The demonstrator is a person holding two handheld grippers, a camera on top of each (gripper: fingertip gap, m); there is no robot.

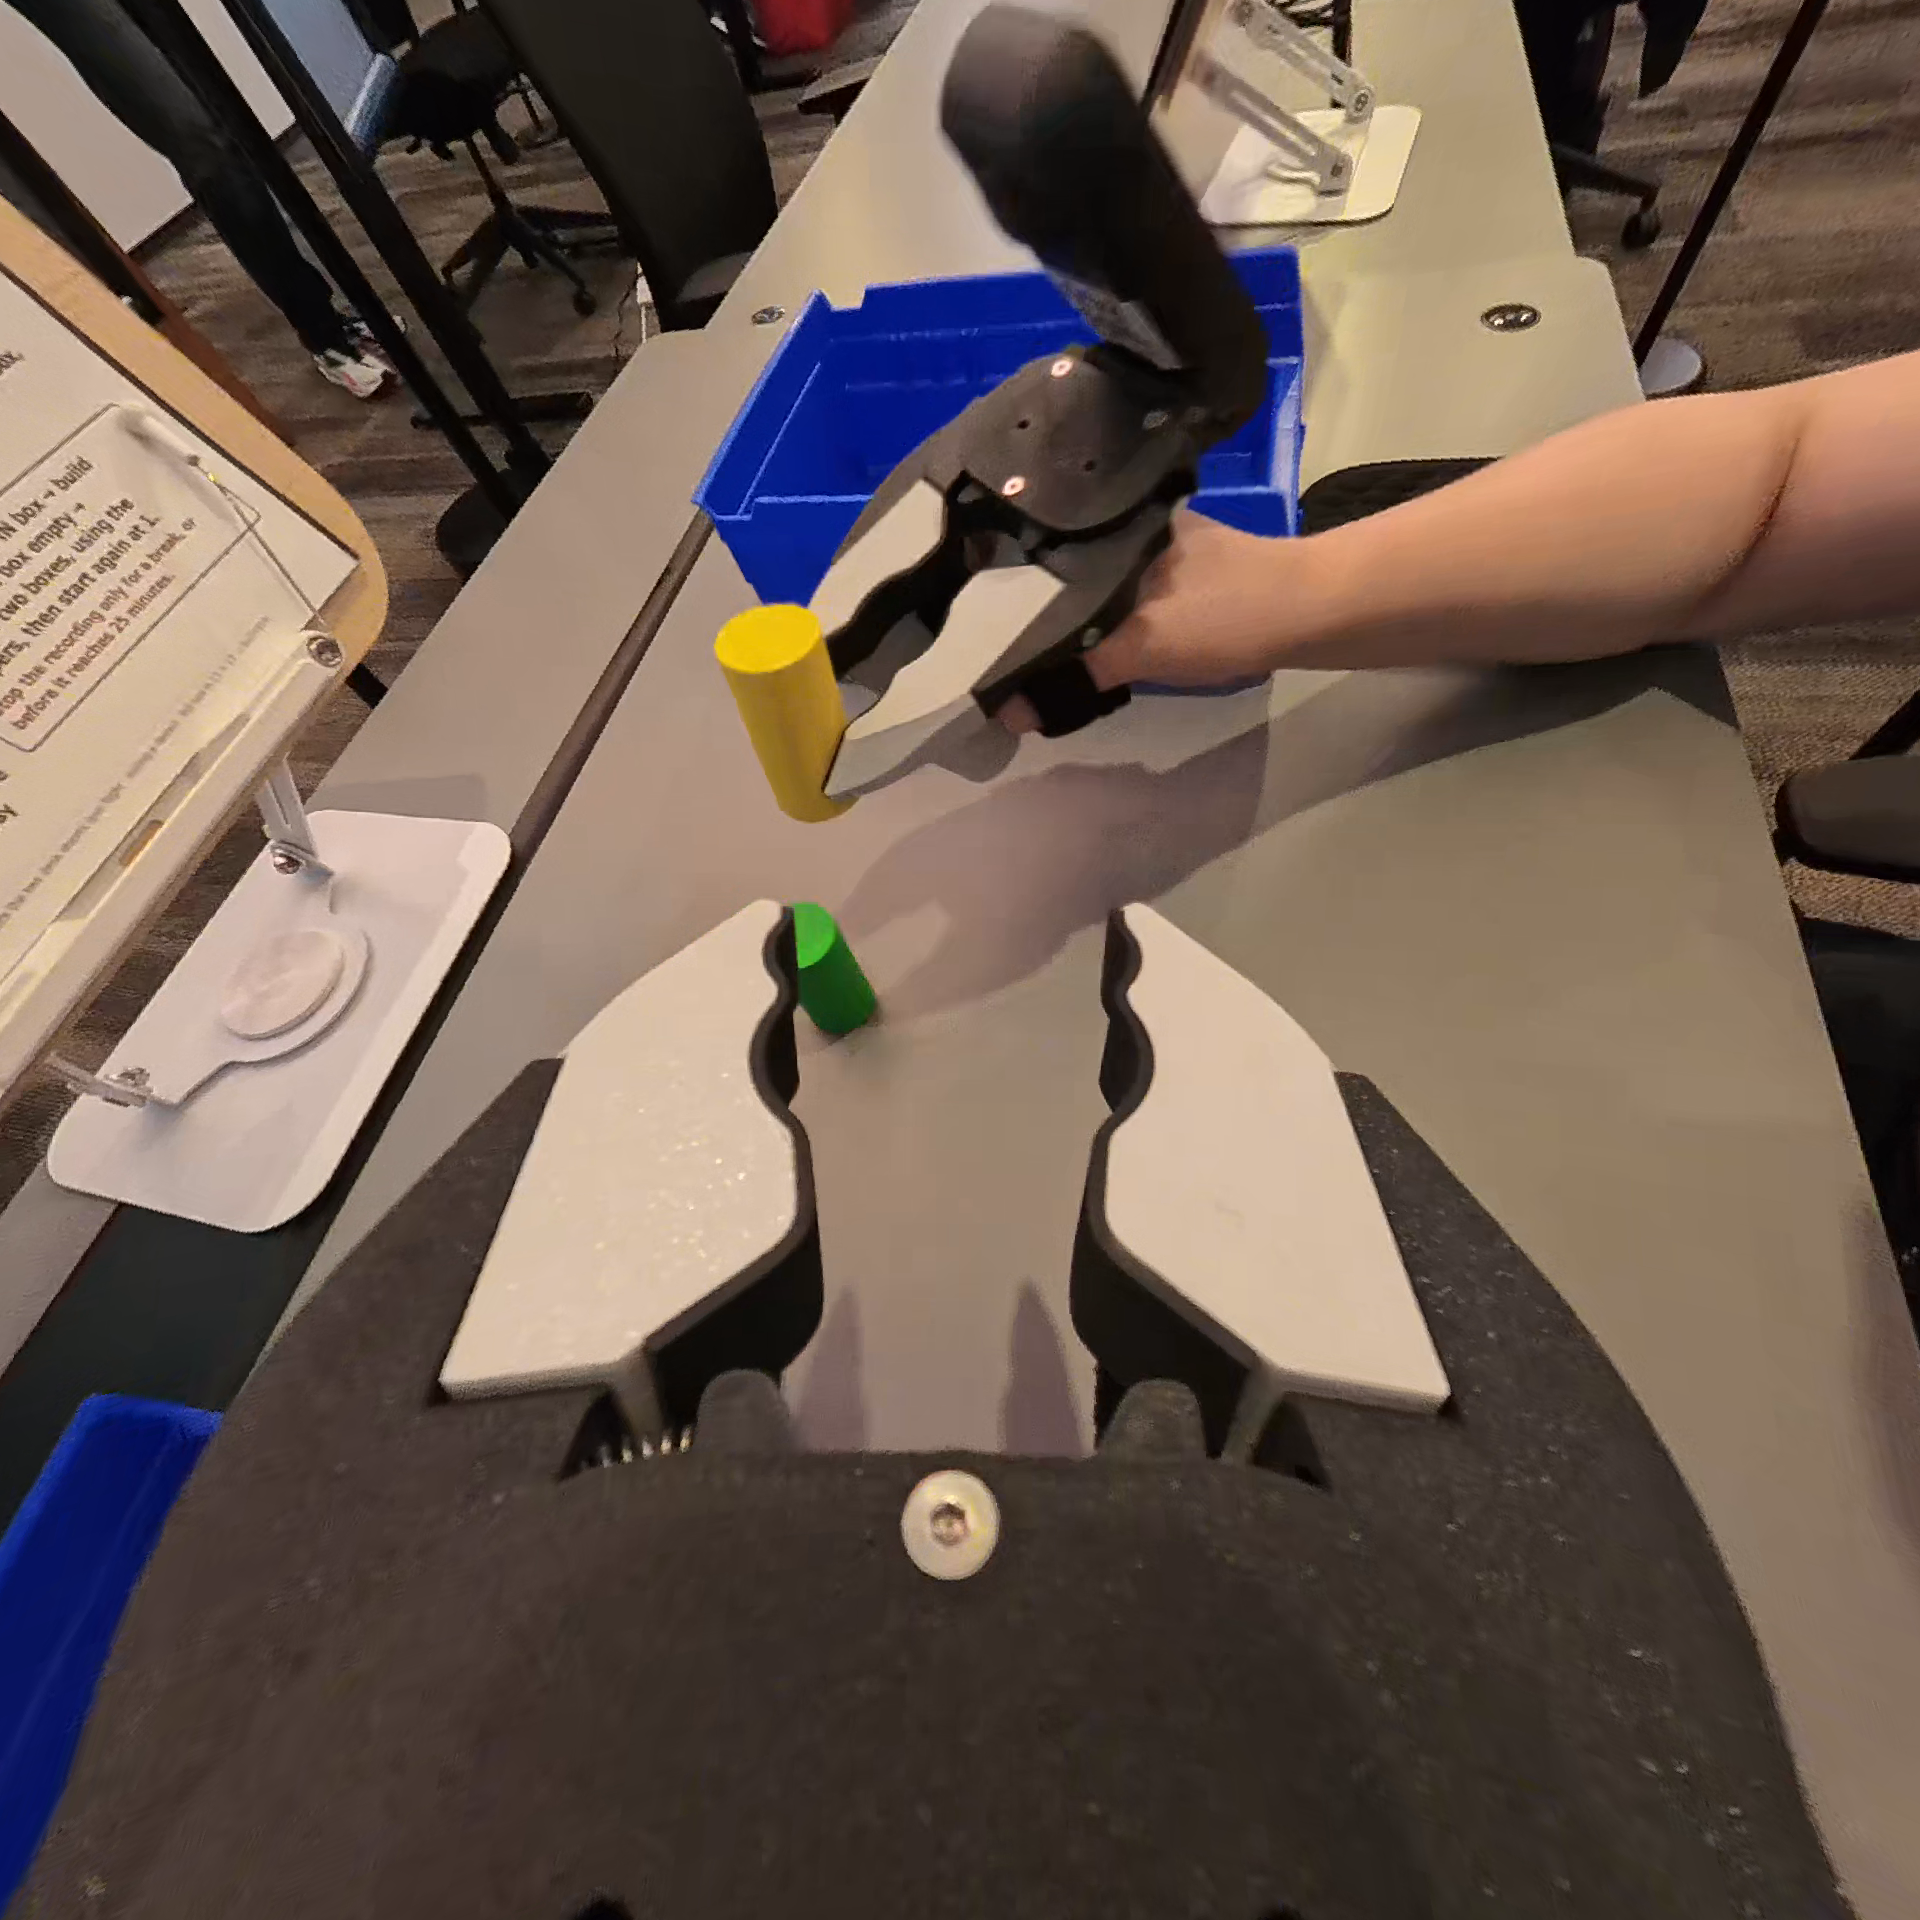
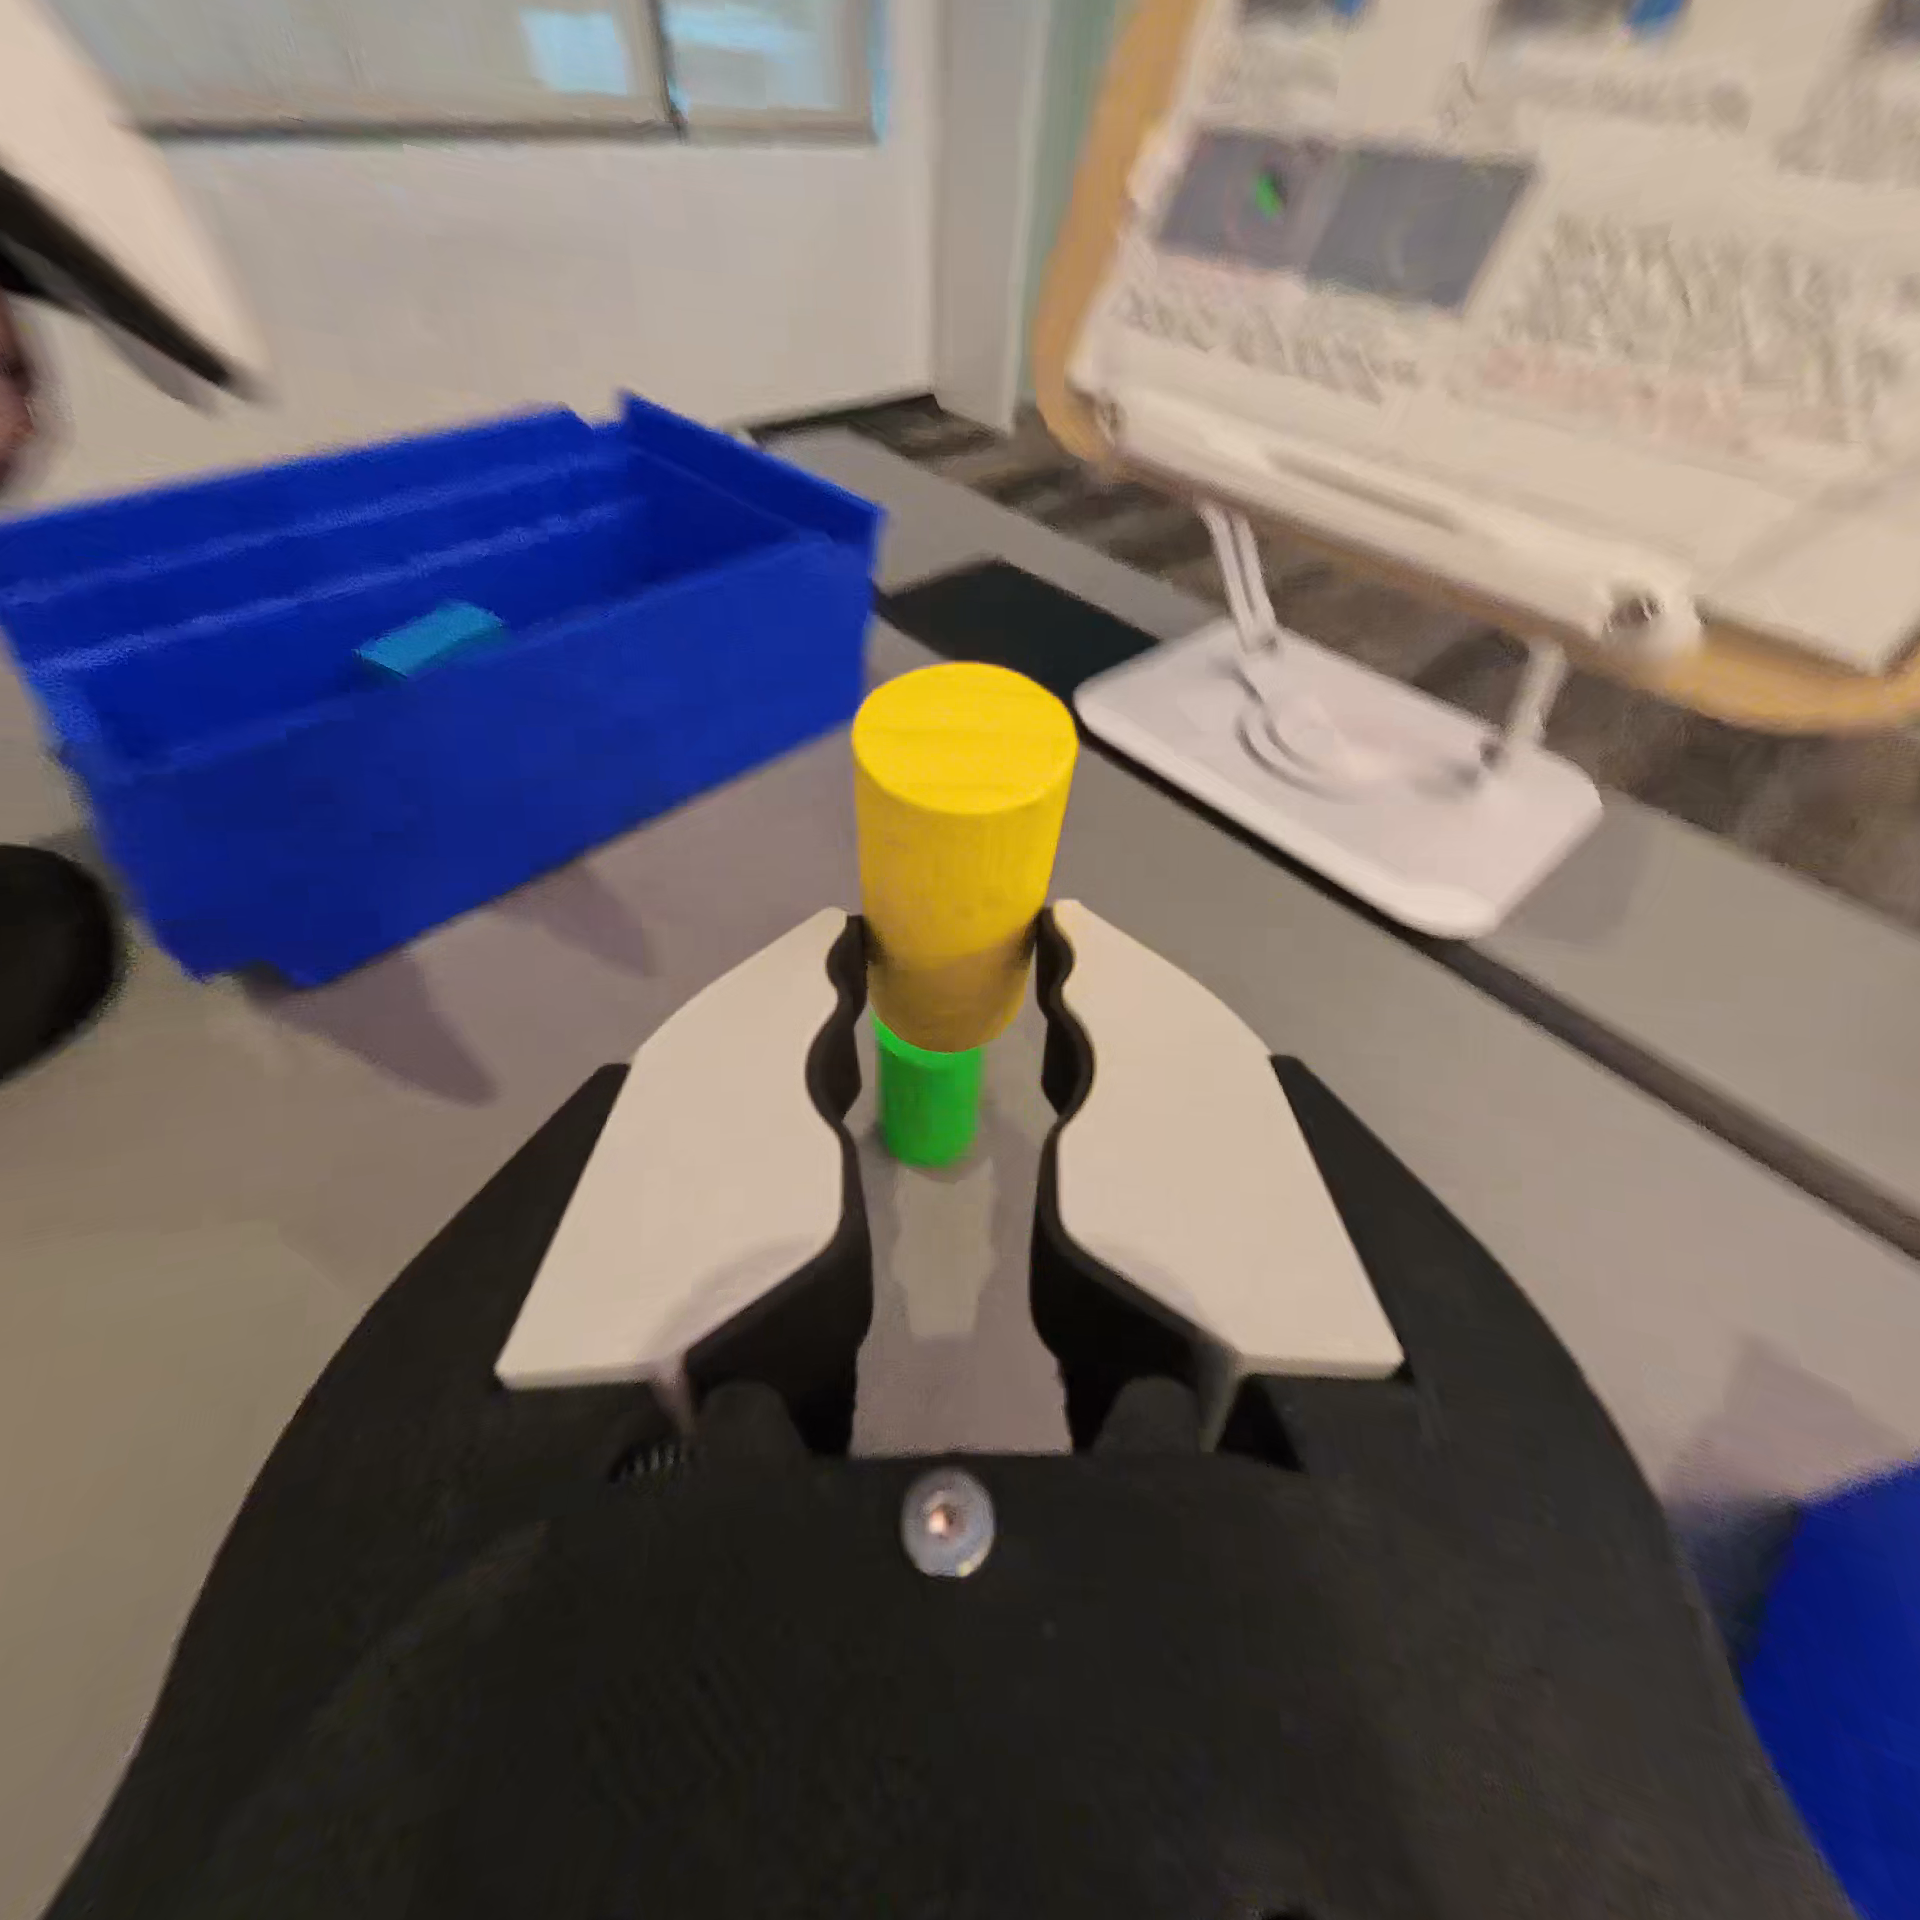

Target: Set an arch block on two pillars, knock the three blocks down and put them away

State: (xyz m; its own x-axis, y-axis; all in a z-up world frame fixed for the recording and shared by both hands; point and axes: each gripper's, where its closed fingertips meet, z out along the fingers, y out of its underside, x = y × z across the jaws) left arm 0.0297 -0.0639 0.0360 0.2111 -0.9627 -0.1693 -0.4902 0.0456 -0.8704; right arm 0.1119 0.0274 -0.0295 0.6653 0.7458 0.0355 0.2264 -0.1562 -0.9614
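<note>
My right gripper [image 2: 951, 935] is shut on a yellow cylinder block [image 2: 961, 821] near its lower end and holds it upright above the table. In the left wrist view the same gripper [image 1: 847, 743] and yellow cylinder [image 1: 784, 712] hang in the air in front of a blue bin [image 1: 997, 416]. A smaller green cylinder [image 1: 831, 971] stands on the grey table, just inside my left gripper's left finger. In the right wrist view the green cylinder [image 2: 925, 1107] is below the yellow one. My left gripper [image 1: 951, 935] is open and empty. No arch block is in view.
A blue bin [image 2: 468, 675] on the table holds a light blue block [image 2: 431, 639]. A second blue bin's corner [image 1: 62, 1558] is near my left gripper. An instruction board on a white stand [image 1: 281, 1018] sits at the table's left side. A person's arm [image 1: 1507, 551] holds the right gripper.
</note>
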